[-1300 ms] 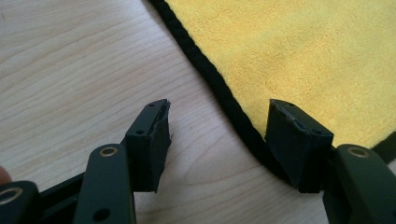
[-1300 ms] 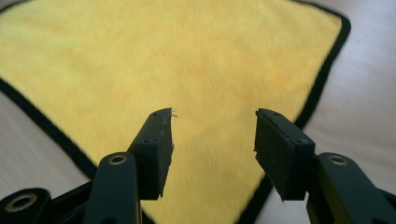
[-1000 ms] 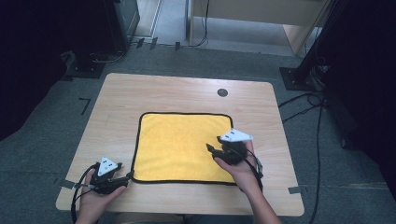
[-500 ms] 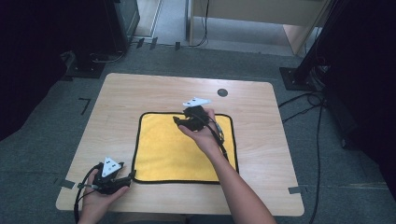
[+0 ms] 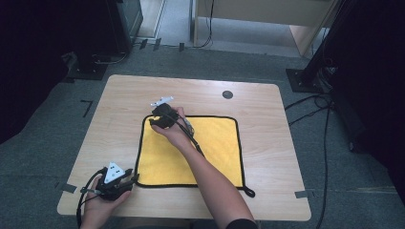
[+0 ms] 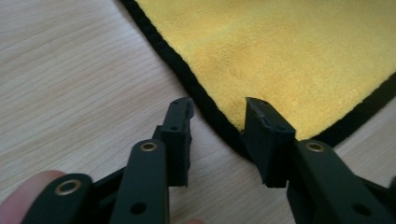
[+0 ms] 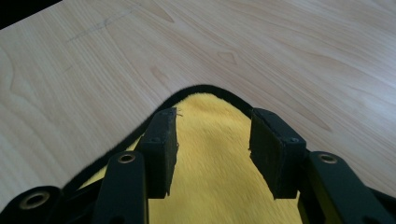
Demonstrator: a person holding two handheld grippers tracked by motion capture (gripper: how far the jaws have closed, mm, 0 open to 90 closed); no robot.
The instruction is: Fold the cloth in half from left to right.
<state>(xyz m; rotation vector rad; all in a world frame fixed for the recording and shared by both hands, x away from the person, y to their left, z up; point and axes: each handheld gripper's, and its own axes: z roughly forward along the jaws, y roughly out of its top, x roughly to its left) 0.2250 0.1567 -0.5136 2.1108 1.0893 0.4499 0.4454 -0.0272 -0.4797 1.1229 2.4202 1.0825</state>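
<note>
A yellow cloth (image 5: 210, 143) with a black border lies flat on the wooden table (image 5: 267, 102). My left gripper (image 5: 133, 178) rests at the cloth's near left corner. In the left gripper view its jaws (image 6: 217, 109) have just been closing and straddle the black hem of the cloth (image 6: 280, 46), with a gap still showing on both sides. My right gripper (image 5: 153, 122) is at the far left corner, its arm reaching across the cloth. Its jaws (image 7: 212, 119) have just been closing too and stand apart over the rounded corner of the cloth (image 7: 208, 105).
A small black round cap (image 5: 228, 94) sits in the table near the far edge. A black loop (image 5: 249, 192) sticks out from the cloth's near right corner. Cables (image 5: 325, 124) and dark stands are on the floor to the right.
My right hand has swept from the cloth's right edge across to its far left corner. The left hand has stayed at the near left corner.
</note>
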